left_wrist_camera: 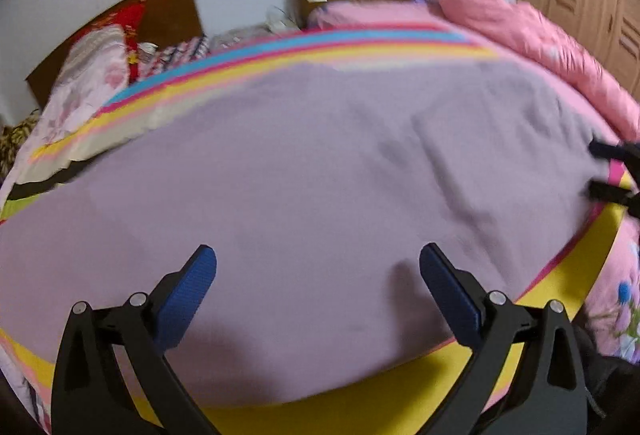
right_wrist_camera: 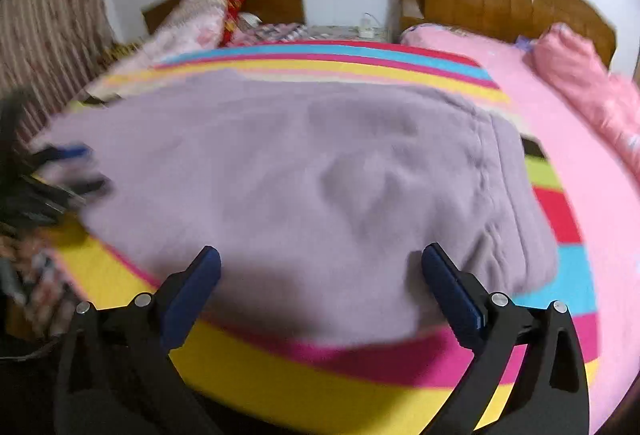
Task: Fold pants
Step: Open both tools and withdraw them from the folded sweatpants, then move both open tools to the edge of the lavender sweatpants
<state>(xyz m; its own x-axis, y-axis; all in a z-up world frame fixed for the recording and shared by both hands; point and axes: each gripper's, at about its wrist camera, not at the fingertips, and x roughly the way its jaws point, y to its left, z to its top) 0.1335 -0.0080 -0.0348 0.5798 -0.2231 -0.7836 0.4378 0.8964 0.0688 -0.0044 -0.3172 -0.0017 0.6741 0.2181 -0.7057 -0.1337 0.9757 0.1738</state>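
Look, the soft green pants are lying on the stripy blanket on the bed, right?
Not green: the soft fleecy pants are pale purple, as the right wrist view shows. They do lie on the rainbow-striped blanket on the bed.

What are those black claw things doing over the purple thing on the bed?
A person is holding a claw in each hand to fold the purple pants. The pants lie spread out on a stripy blanket on the bed. Right now neither claw is holding anything: the left claw and the right claw are both wide open, hanging just over the near edge of the pants. The picture is blurry, so I can't tell how far the folding has got.
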